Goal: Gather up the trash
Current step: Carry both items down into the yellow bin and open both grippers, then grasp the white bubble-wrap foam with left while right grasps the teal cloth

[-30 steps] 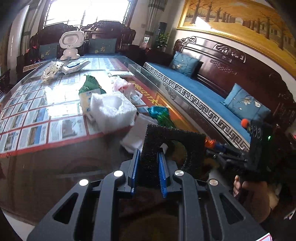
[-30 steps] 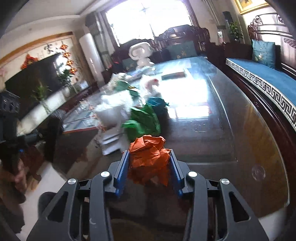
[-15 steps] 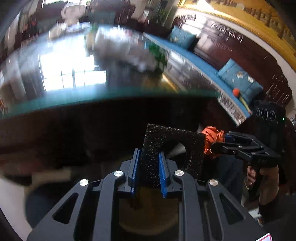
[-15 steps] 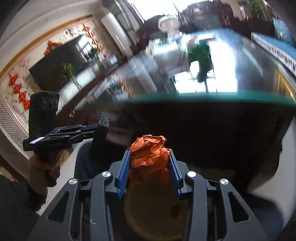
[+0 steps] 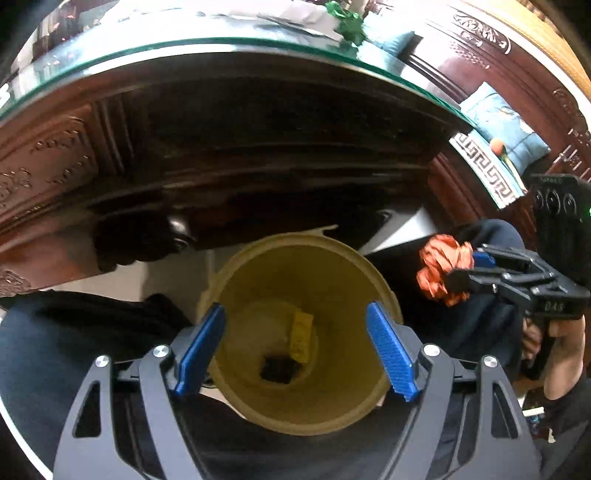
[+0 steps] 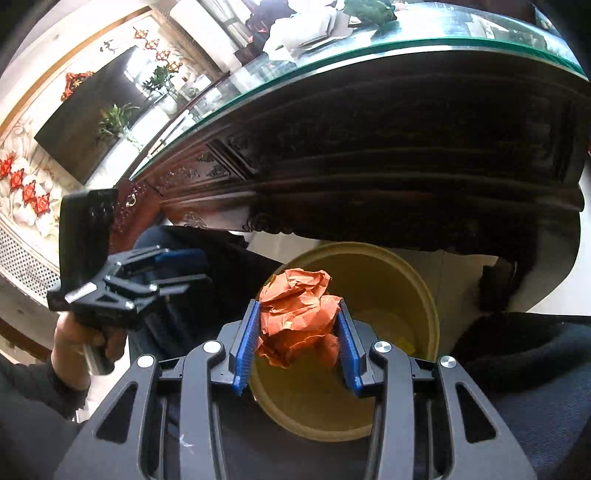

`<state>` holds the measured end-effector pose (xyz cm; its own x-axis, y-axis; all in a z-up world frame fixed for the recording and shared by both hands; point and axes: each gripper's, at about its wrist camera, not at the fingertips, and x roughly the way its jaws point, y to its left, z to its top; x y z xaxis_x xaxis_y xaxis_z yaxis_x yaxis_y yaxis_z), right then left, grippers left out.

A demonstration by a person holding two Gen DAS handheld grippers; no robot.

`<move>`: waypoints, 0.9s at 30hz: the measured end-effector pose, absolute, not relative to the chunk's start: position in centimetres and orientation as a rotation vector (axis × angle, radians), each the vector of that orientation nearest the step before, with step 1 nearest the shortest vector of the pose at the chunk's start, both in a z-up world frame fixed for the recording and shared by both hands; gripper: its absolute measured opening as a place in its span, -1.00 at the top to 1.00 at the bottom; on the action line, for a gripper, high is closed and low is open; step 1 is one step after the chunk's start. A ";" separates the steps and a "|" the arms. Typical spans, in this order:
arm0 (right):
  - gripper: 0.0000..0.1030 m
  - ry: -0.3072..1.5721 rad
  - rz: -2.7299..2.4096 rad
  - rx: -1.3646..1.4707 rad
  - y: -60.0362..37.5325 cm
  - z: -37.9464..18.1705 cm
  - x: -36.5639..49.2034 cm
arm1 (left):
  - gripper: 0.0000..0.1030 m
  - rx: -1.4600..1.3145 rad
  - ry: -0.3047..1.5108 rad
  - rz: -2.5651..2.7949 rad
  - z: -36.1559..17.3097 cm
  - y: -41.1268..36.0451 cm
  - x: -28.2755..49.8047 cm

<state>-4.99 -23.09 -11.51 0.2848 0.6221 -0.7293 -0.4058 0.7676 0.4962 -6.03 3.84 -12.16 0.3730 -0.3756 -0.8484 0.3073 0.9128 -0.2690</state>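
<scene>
A yellow bin (image 5: 295,240) stands on the floor below the table's edge, between a person's dark-trousered legs. My left gripper (image 5: 295,307) hangs over its mouth, jaws opening, with nothing between them. A black foam piece (image 5: 277,369) lies at the bin's bottom beside a yellow scrap (image 5: 303,332). My right gripper (image 6: 298,304) is shut on a crumpled orange paper (image 6: 295,314) above the bin's near rim (image 6: 369,247). In the left wrist view the right gripper (image 5: 461,269) and the orange paper (image 5: 439,266) hang to the right of the bin. In the right wrist view the left gripper (image 6: 201,267) is at the left.
A dark carved wooden table with a glass top (image 5: 221,40) overhangs just behind the bin (image 6: 369,48). White and green trash (image 6: 295,26) lies on it. A blue-cushioned sofa (image 5: 487,110) stands at the right. Pale floor shows around the bin.
Both grippers dropped from over the table to the bin below its edge. The left gripper opened and the black foam piece fell into the bin. The right still holds the orange paper.
</scene>
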 end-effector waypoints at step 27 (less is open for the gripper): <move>-0.78 0.813 0.745 0.192 -23.0 -6.0 -3.1 | -0.64 -0.106 0.859 -0.395 -3.5 5.1 0.1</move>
